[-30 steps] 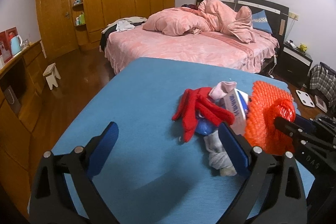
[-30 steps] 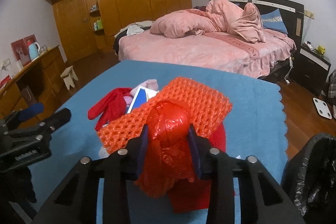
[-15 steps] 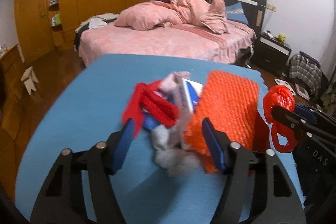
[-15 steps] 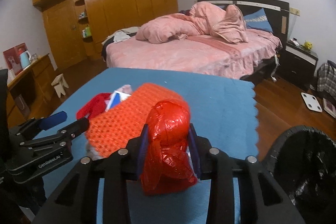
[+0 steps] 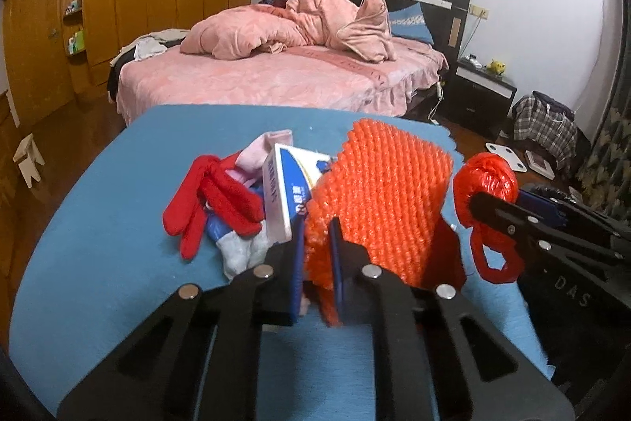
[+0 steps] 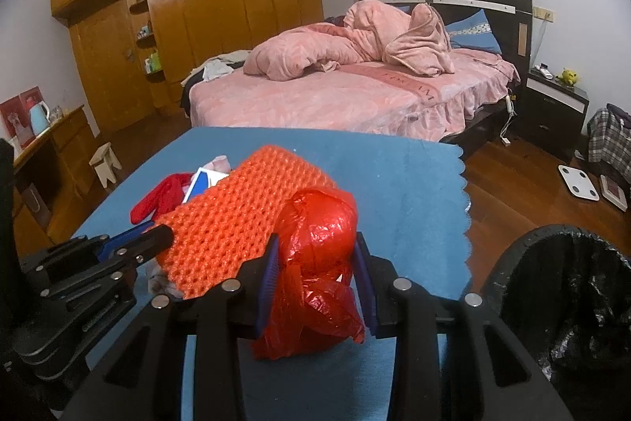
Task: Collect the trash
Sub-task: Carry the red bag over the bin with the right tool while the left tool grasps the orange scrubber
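Note:
My left gripper (image 5: 317,255) is shut on the near edge of an orange foam net sheet (image 5: 378,192), which also shows in the right wrist view (image 6: 236,219). My right gripper (image 6: 317,281) is shut on a crumpled red plastic bag (image 6: 319,263), held above the blue table (image 6: 394,176); the bag also shows in the left wrist view (image 5: 489,184). A pile to the left holds a red glove (image 5: 213,200), a white and blue box (image 5: 288,192), a pink cloth (image 5: 264,152) and a grey sock (image 5: 240,251).
A bin lined with a black bag (image 6: 568,302) stands off the table's right edge. Beyond the table is a pink bed (image 6: 355,85). A wooden wardrobe (image 6: 197,18) and a small stool (image 6: 104,160) are at the left.
My left gripper moved right past the pile and closed on the orange foam sheet's edge. My right gripper carried the red bag right, toward the black bin.

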